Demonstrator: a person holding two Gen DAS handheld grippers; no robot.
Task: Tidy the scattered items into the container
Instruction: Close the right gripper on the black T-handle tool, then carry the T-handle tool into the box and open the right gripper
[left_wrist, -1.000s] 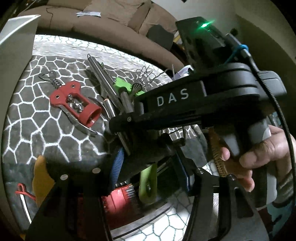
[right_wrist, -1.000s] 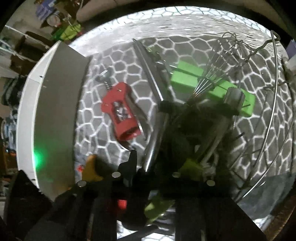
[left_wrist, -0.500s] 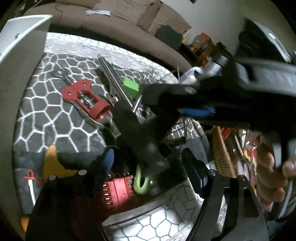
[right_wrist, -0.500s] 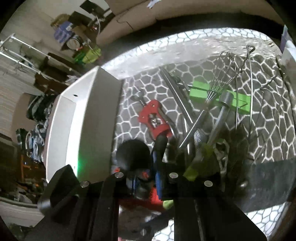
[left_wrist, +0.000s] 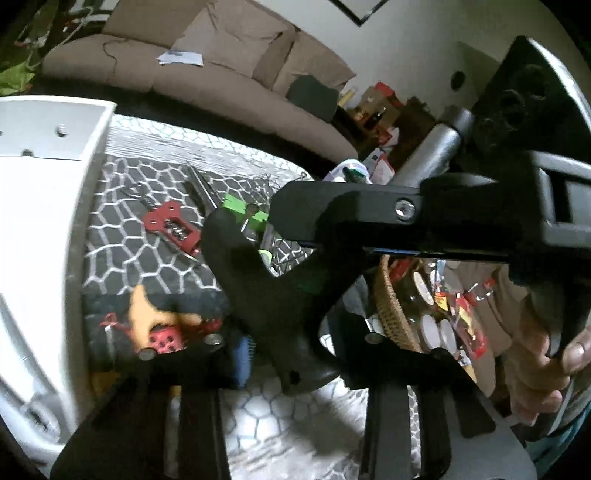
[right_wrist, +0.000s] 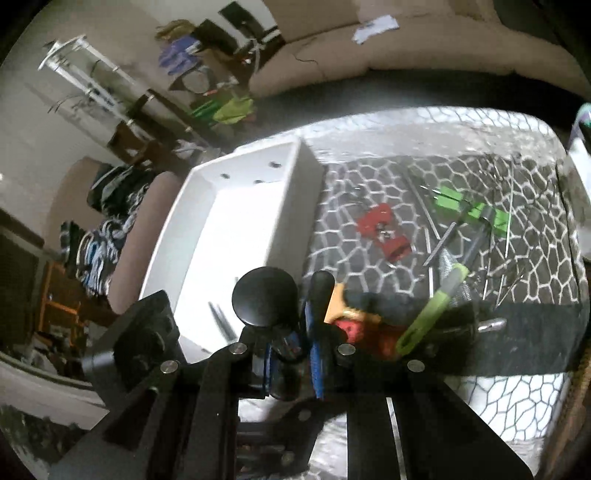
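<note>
At the far left of the counter stands the white container, with a thin metal piece lying inside. Over its near corner, the right gripper has its jaws clamped on a black round-headed tool, which hides part of the container's wall. Just right of that lie an orange item and a red block, then a green-handled utensil. Farther back on the honeycomb mat are a red corkscrew, a green block and whisk wires. The left gripper has just been closing. Its jaws stand apart, with a black part across the gap; contact is unclear. The right gripper's body blocks most of that view. A wicker basket and a person's hand sit at the right.
</note>
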